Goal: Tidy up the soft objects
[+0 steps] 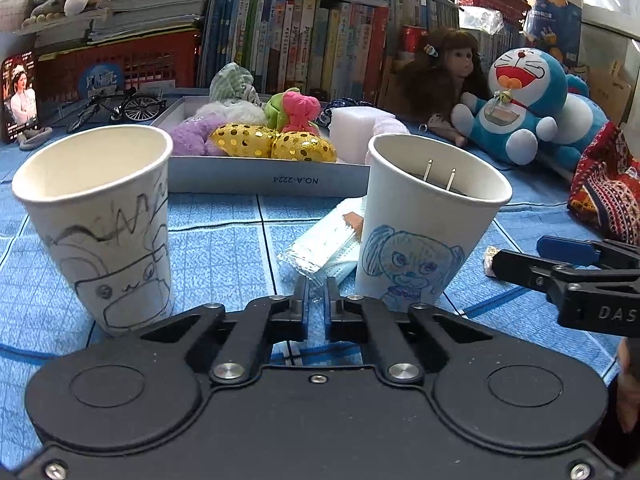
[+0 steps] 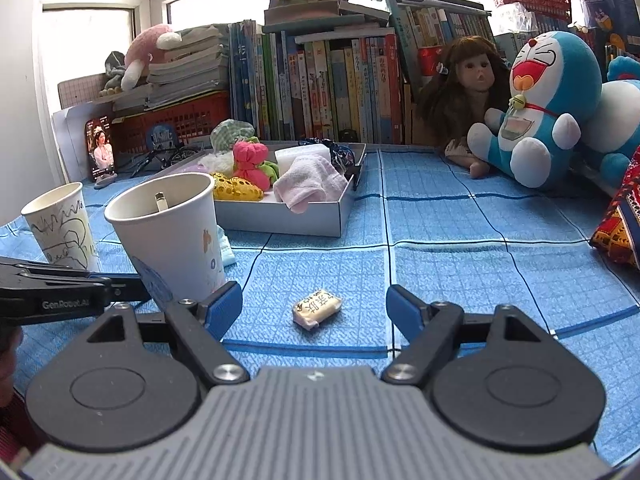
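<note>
left gripper (image 1: 316,292) pinched together on the corner of the packaged face mask (image 1: 320,248), which lies on the blue mat (image 1: 224,248) between the two paper cups. right gripper (image 2: 314,306) spread wide, empty, over a small wrapped packet (image 2: 317,309). thin grip on slick film; lifting may let it slip, or nudge the dog-drawing cup (image 1: 424,232) over.

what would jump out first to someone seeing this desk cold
The big blue cat plush grinning at the right, back against the books, with a doll beside it. Then the grey tray of bright soft things mid-table, and two doodled paper cups right in front of the left gripper.
</note>
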A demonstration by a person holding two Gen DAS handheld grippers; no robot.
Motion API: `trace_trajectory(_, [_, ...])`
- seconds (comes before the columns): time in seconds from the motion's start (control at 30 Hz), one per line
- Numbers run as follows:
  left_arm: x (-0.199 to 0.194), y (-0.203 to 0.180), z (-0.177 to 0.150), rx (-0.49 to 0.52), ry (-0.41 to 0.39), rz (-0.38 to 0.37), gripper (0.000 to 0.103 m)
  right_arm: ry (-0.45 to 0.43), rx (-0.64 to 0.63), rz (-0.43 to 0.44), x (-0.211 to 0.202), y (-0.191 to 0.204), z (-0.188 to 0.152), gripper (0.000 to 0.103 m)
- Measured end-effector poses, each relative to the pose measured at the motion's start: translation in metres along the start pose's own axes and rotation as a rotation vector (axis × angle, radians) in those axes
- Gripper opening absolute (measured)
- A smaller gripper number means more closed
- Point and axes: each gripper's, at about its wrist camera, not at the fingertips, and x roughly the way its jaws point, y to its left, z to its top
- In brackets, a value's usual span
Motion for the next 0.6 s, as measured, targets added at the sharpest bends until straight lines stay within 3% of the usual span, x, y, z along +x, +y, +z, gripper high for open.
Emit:
trace_trajectory(0.5, [-0.045,0.009,-0.022,-0.005,0.031,-0.039,0.005,0.014,-0.035,0.007,0.007,0.009,-0.003,0.086])
trace_trajectory(0.6, [-0.053,0.007,-0.024,0.011,0.013,-0.038,0.012,0.021,-0.041,0.008,0.009,0.009,-0.004,0.086])
